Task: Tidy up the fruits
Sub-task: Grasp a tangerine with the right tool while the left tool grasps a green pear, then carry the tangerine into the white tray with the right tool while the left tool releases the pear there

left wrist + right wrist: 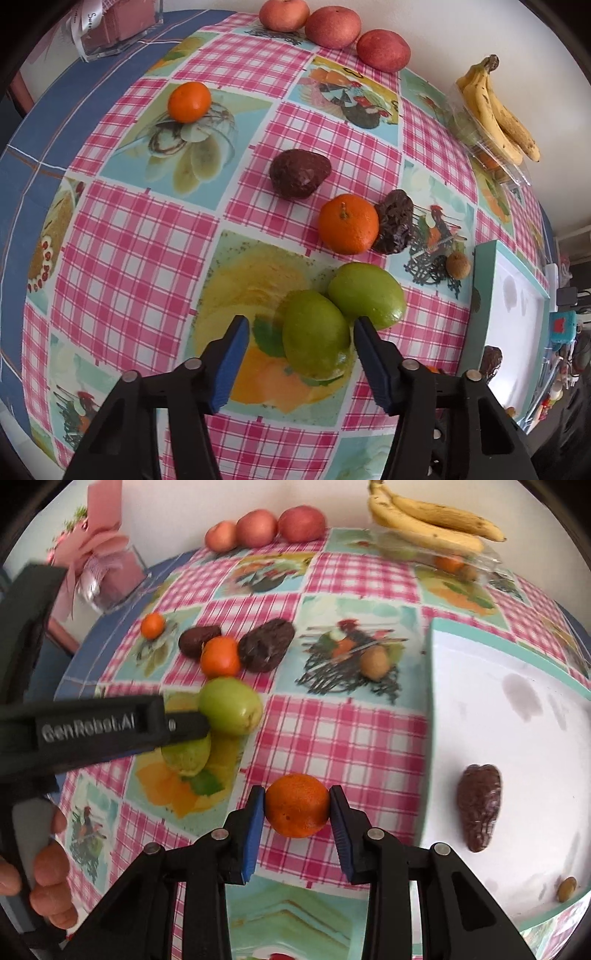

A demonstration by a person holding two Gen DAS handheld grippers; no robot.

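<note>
Right gripper (pixel 297 808) is clamped on an orange (pixel 297 805), both blue pads pressed to its sides, holding it above the checked desk (pixel 325 734) just left of the white tray (pixel 491 716). That height probably lets it clear the tray's teal rim, since a dark fruit (pixel 479 806) already lies inside. Left gripper (pixel 301 334) stands open, its fingers straddling the near green fruit (pixel 316 334): the right pad sits beside the fruit, the left one apart, so nothing is grasped yet. A second green fruit (pixel 367 295) touches it on the far right.
</note>
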